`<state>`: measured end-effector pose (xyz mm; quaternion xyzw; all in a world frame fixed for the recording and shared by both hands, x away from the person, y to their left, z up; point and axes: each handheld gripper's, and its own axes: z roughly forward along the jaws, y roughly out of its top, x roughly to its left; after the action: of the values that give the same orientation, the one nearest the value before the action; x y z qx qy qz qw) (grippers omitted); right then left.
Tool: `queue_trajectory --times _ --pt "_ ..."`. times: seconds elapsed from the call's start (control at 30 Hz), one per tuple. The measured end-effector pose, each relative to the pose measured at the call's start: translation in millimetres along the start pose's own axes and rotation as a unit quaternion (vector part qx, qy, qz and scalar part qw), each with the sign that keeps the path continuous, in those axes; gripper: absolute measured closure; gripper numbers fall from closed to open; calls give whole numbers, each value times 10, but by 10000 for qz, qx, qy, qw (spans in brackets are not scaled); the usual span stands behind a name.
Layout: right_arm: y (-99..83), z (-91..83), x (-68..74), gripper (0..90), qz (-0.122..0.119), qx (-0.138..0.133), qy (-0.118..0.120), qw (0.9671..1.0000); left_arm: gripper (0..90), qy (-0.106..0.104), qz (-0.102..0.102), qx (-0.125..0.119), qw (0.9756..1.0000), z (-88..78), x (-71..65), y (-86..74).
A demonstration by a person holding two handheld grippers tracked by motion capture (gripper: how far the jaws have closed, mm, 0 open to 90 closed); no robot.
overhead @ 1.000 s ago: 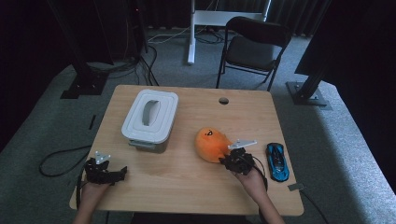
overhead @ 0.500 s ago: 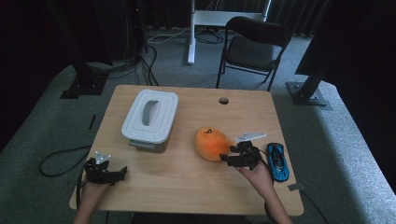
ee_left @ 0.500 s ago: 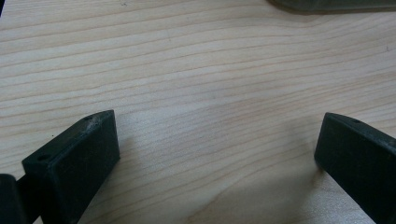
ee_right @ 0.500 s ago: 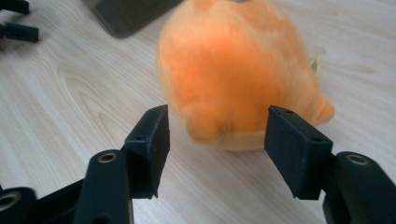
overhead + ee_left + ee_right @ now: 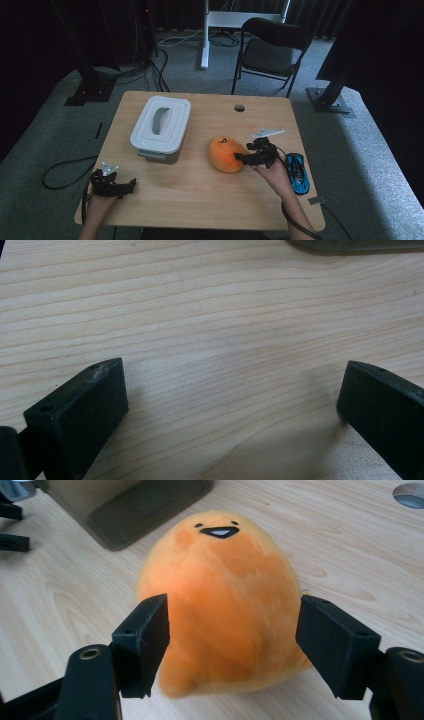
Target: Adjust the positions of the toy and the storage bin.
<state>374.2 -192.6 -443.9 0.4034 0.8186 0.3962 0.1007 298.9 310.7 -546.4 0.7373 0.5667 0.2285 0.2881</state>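
**Right fingers spread around orange plush; left fingers idle over bare desk**

The right gripper (image 5: 232, 645) has its fingers (image 5: 142, 642) set wide, one on each side of the orange plush toy (image 5: 225, 615). They have just been opening. The plush lies between them; whether the pads touch its sides cannot be told, but no squeeze shows on the fabric. The toy rests on the desk (image 5: 60, 595), its small face pointing away from the gripper. In the high view the right gripper (image 5: 250, 156) sits just right of the plush toy (image 5: 226, 153), near the middle of the desk (image 5: 200, 200), held by the right hand (image 5: 272, 172).

The left gripper (image 5: 232, 405) also stands wide, with nothing between its fingers (image 5: 82, 415) but bare wood. In the high view it (image 5: 120, 184) sits near the desk's front left corner.

A grey lidded container (image 5: 161, 127) stands left of the plush, apart from it. A blue toy car (image 5: 298, 172) lies just right of the right hand. A black chair (image 5: 272, 50) stands beyond the desk.
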Motion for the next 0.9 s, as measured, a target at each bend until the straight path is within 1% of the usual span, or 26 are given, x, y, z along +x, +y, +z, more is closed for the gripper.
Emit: queue_trajectory --times 0.07,0.27,0.3,0.4,0.43,0.5,0.67,0.73,0.83,0.9 --pt "19 49 -22 233 32 31 26 10000 3 -1 -2 -2 10000 0 0 0" --pt "17 131 -53 233 20 100 28 9999 3 -1 0 1 10000 0 0 0" --pt "10 177 -51 233 -44 202 1 9998 3 -1 0 0 10000 0 0 0" --pt "7 240 -30 232 -144 305 30 9994 3 0 0 0 10000 0 0 0" --pt "7 261 -28 228 -177 341 83 9992 3 0 1 1 10000 0 0 0" --pt "8 298 -18 226 -200 410 104 9989 3 0 1 0 10000 0 0 0" --pt "2 341 2 227 -291 460 163 9984 3 -1 0 0 10000 0 0 0" --pt "-3 346 15 228 -358 486 152 9981 3 -1 1 1 10000 0 0 0" --pt "-8 363 21 228 -353 499 148 9980 3 -1 1 0 10000 0 0 0" --pt "-19 397 38 233 -342 505 199 9979 3 -1 1 1 10000 0 0 0"
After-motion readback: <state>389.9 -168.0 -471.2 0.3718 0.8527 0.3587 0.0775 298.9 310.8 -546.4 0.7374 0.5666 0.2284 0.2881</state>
